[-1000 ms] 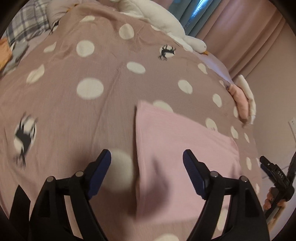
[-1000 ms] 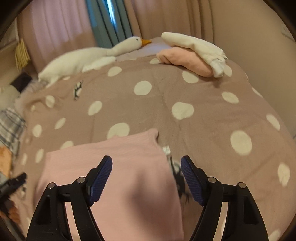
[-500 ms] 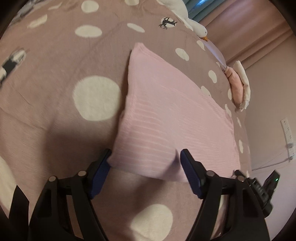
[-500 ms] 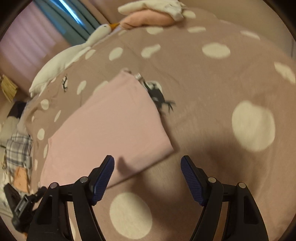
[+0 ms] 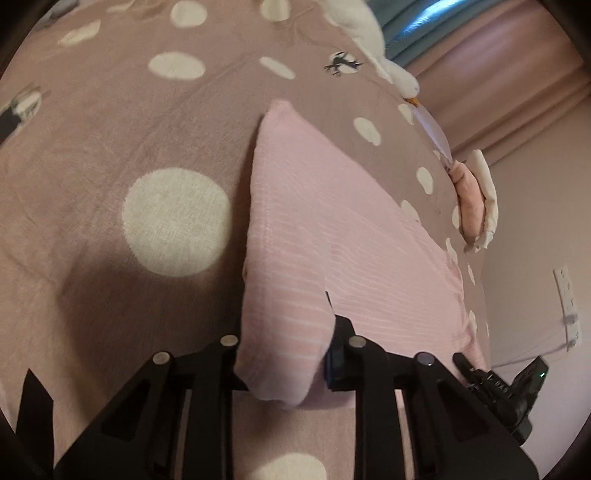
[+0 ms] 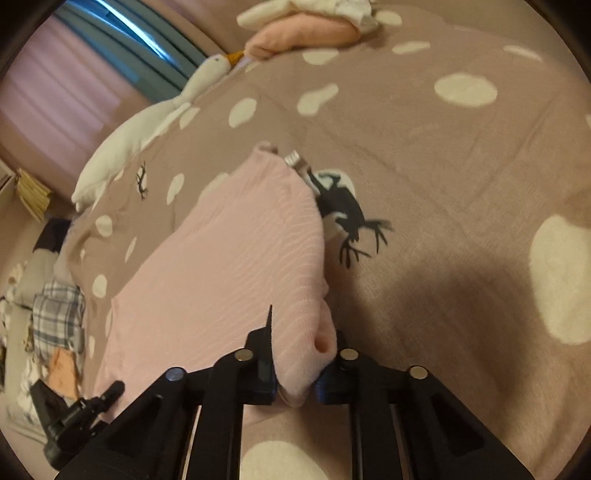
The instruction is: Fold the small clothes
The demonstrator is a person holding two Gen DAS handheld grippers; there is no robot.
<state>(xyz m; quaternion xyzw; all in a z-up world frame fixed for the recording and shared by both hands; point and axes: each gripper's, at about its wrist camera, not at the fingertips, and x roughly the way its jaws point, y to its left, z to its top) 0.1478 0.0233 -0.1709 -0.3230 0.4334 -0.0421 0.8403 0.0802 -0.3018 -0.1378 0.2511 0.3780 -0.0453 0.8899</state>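
Jaws just closed, left gripper [image 5: 284, 354] and right gripper [image 6: 295, 373] each pinching a near corner of pink garment [image 5: 343, 236] mid-frame on dotted blanket [image 5: 110, 147], goose plush [image 6: 147, 122] upper left, folded pile [image 6: 306, 29] top, nothing blocking.

My left gripper [image 5: 284, 354] has just closed its fingers [image 5: 338, 354] on the near corner of the pink garment [image 5: 332, 229], which lies on the spotted bedspread [image 5: 110, 140]; beyond the garment, a white goose toy [image 5: 376, 44].
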